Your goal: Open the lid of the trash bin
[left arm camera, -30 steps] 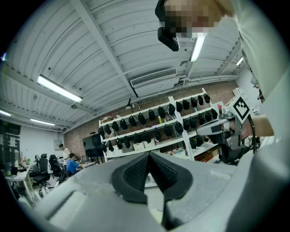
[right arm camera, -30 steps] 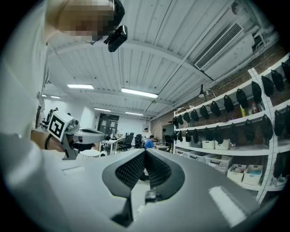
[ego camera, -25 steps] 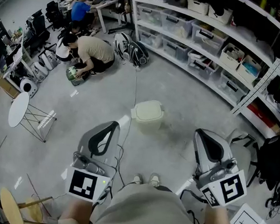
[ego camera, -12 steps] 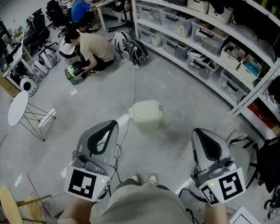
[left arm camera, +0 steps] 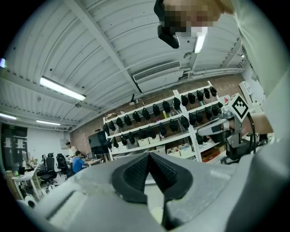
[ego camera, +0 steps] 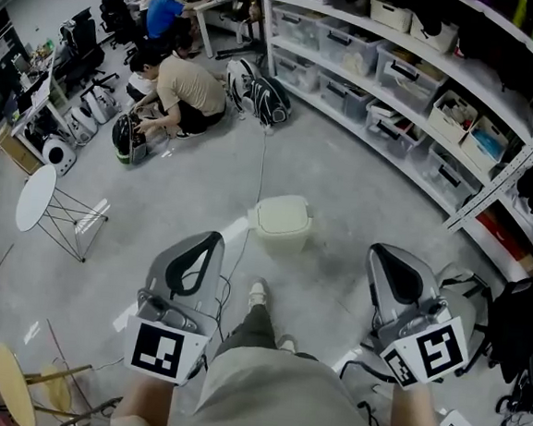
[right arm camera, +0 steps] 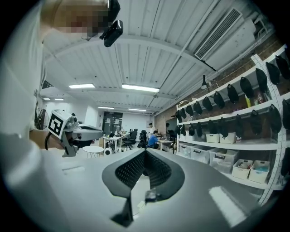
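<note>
Both grippers are up at the person's front, well apart from the work. The left gripper (ego camera: 214, 238) has its jaws pressed together on nothing, and the right gripper (ego camera: 380, 254) is clenched empty the same way. The trash bin (ego camera: 280, 220) stands on the concrete floor (ego camera: 343, 182) just ahead of the person's forward shoe (ego camera: 257, 294), with its pale lid (ego camera: 280, 210) lying flat and closed. By my reckoning none of the task is done. Closing in, reaching the lid and lifting it all remain.
</note>
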A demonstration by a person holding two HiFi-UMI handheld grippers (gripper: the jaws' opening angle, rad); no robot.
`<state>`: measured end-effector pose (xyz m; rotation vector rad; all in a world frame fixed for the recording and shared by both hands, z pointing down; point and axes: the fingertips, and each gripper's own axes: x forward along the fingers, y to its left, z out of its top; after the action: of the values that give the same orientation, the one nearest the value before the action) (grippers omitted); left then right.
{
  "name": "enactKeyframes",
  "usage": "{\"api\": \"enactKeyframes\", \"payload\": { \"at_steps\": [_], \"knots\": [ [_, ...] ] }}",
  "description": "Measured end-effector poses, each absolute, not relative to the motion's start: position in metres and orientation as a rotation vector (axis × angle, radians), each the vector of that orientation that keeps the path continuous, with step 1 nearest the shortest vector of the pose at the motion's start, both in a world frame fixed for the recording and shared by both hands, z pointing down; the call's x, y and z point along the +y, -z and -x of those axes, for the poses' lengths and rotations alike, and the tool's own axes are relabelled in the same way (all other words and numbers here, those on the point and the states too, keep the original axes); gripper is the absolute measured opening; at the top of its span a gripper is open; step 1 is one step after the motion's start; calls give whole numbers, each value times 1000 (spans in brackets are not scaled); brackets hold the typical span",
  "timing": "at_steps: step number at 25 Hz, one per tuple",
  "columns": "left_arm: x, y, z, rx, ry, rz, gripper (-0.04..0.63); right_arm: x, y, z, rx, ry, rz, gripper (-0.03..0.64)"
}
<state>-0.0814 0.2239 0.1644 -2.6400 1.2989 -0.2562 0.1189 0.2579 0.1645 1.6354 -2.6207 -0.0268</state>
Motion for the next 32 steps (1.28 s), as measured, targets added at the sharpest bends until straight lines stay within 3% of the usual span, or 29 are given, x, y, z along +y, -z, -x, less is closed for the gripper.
{"api": "enactKeyframes", "payload": {
  "at_steps": [32],
  "knots": [
    [-111,-224,147,1211,346,2792,2,-71,-226,-59,-2418,-175,-1712,3]
  ]
}}
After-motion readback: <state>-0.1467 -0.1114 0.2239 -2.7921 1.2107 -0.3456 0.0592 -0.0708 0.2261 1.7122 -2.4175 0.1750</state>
